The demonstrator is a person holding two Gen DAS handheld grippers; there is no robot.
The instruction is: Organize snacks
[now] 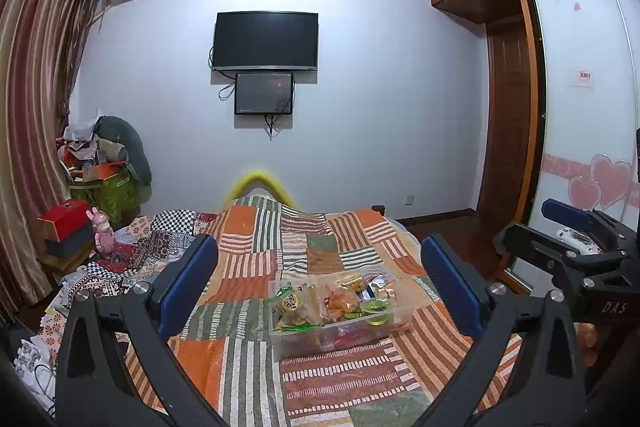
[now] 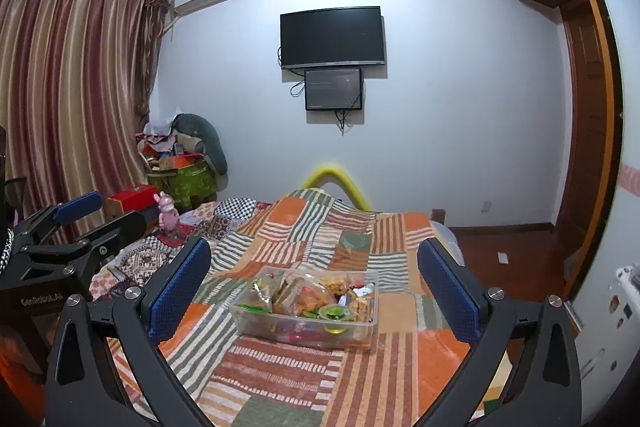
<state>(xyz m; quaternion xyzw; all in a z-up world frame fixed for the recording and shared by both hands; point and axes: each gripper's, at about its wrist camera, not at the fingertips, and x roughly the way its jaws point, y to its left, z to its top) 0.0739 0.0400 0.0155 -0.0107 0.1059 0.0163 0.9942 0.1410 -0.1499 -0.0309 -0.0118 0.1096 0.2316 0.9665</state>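
A clear plastic box [image 1: 304, 341] [image 2: 256, 323] full of wrapped snacks, with a green jelly cup [image 1: 375, 307] [image 2: 335, 313] at its near right, sits on the patchwork bedspread [image 1: 256, 267] [image 2: 280, 367]. My left gripper [image 1: 320, 279] is open and empty, held above the bed short of the box. My right gripper [image 2: 314, 279] is open and empty too, also short of the box. Each gripper shows at the edge of the other's view, the right one [image 1: 568, 239] and the left one [image 2: 88, 219].
A pink toy figure [image 1: 103, 231] [image 2: 168, 215] and a red box [image 1: 64, 219] [image 2: 132, 199] stand at the bed's left. A cluttered pile [image 1: 104, 163] fills the corner by the curtains [image 2: 68, 87]. A wardrobe [image 1: 580, 107] lines the right.
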